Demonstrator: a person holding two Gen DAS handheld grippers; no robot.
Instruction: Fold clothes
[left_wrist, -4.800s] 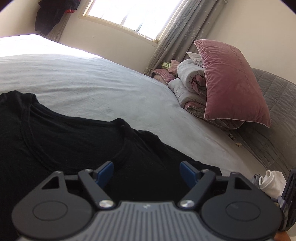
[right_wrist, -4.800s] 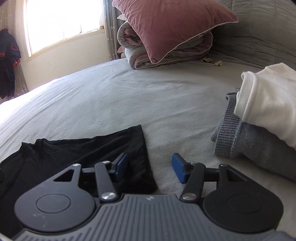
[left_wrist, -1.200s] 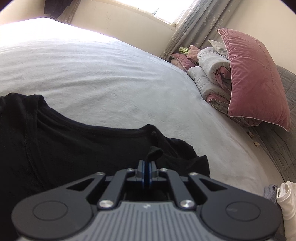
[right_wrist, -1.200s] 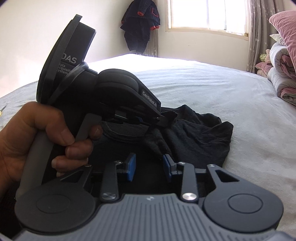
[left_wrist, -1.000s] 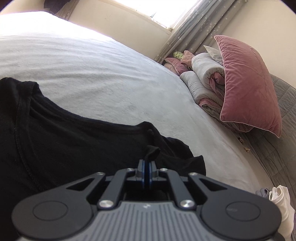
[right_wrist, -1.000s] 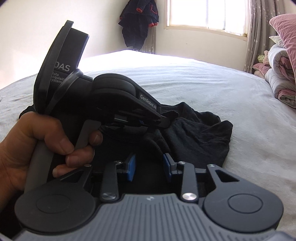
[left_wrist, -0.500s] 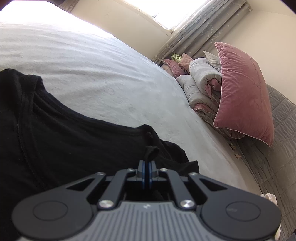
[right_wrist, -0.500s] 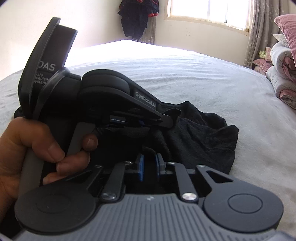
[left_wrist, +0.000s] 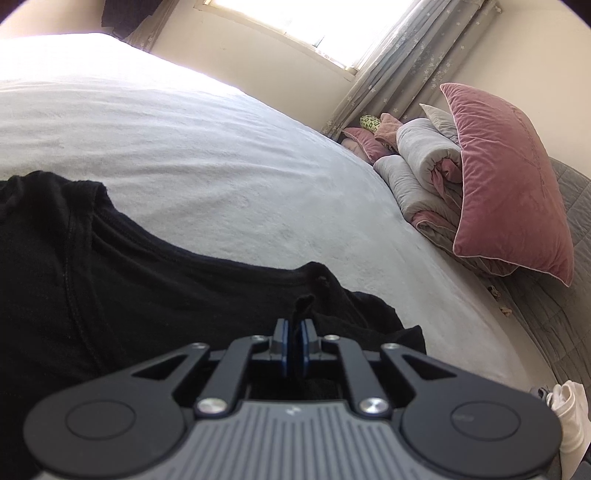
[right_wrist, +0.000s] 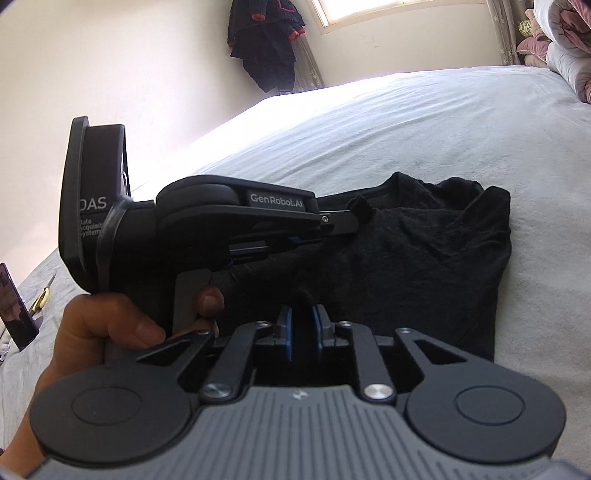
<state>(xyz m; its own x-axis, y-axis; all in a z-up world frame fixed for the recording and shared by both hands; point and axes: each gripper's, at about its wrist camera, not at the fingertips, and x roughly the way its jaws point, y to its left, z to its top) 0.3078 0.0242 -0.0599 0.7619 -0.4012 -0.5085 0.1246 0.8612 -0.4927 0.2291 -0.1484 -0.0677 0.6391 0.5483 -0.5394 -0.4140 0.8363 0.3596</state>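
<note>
Both tools, left (left_wrist: 294, 334) and right (right_wrist: 303, 325), seemingly clamped on black shirt (right_wrist: 424, 251) edge.

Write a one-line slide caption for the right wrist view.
Right gripper and left gripper both pinch the black shirt on the grey bed.

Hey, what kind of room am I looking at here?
Most likely a bedroom in a home. A large bed with a pale grey cover fills the view, a pink pillow leans on rolled bedding near a curtained window, and dark clothes hang in the corner.
</note>
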